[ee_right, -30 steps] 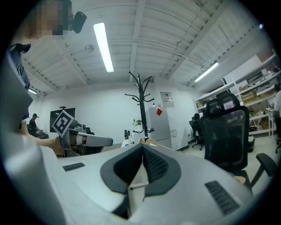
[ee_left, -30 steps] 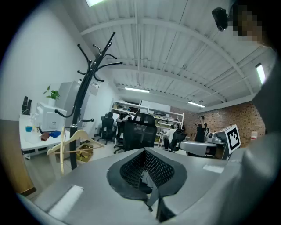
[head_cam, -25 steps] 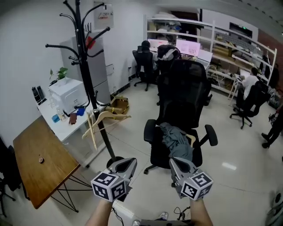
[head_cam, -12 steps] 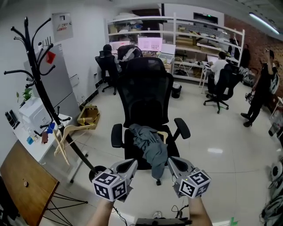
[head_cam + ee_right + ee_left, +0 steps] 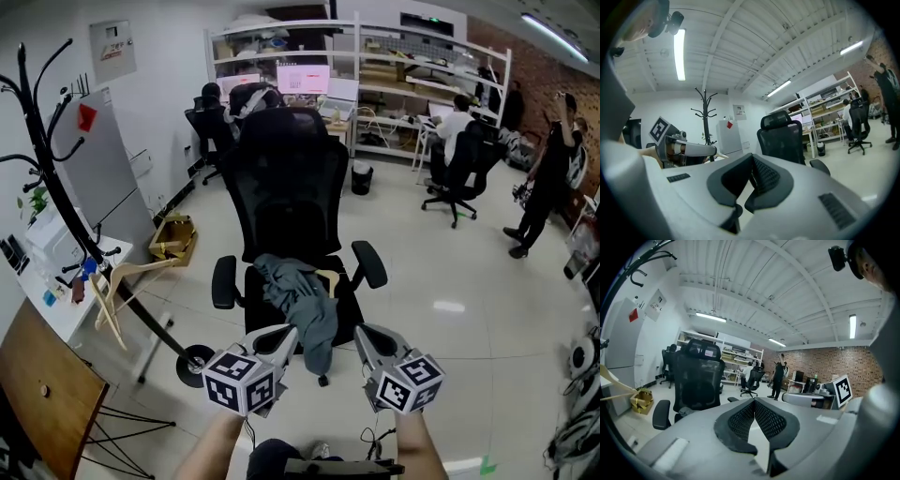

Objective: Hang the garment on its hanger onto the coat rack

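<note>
Both tongs are low in front of me and hold nothing. The left gripper [image 5: 278, 337] is pinched closed with its tips meeting, and the right gripper [image 5: 367, 337] is closed too. The grey-green garment [image 5: 300, 305] lies crumpled on the seat of the black office chair [image 5: 286, 178], just beyond the tongs. Its long axis runs back to front on the seat, with the lower end draped over the front edge toward me. A pale wooden bit of its hanger [image 5: 329, 279] pokes out on the garment's right, near the backrest. The coat rack [image 5: 58, 178] stands well left of the chair, with wooden hangers [image 5: 117, 291] against its pole.
</note>
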`<state>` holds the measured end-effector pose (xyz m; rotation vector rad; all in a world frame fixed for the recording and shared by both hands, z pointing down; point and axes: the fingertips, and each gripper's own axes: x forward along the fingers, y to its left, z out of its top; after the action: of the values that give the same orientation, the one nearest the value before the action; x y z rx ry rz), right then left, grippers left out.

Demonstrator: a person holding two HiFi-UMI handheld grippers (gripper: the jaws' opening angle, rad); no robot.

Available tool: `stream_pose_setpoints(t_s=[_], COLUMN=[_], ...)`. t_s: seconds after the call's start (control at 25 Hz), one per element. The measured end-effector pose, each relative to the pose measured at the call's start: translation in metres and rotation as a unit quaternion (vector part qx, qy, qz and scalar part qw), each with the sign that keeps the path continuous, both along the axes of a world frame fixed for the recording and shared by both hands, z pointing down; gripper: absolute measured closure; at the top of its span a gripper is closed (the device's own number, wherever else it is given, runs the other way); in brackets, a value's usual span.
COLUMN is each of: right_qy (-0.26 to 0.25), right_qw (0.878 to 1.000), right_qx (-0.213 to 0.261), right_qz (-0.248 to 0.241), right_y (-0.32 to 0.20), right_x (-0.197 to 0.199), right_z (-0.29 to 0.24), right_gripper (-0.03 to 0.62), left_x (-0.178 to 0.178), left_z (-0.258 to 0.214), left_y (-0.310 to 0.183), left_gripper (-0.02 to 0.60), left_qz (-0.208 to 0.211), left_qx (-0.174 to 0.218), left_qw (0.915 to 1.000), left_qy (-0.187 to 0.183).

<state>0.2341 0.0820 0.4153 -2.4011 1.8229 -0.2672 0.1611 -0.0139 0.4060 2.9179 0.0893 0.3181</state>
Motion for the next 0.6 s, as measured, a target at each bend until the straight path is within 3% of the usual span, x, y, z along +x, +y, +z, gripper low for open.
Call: stream_pose_setpoints(t_s=[0.24, 0.6], right_qy=[-0.015, -0.019], right_qw=[1.000, 0.999], right_qx=[-0.003, -0.047], right_qz=[-0.001, 0.012], right_y=[-0.014, -0.065], right_x=[0.017, 0.062], right_z=[0.011, 0.037], right_gripper=[0.594, 0.594], left_x=[0.024, 0.086], left_z=[0.011, 0.040], left_y=[-0.007, -0.057], left_gripper=[0.580, 0.580], left_qz=[0.010, 0.038], left_qx=[-0.007, -0.009], left_qw=[0.9999, 0.9990], left_qy=[-0.010, -0.023])
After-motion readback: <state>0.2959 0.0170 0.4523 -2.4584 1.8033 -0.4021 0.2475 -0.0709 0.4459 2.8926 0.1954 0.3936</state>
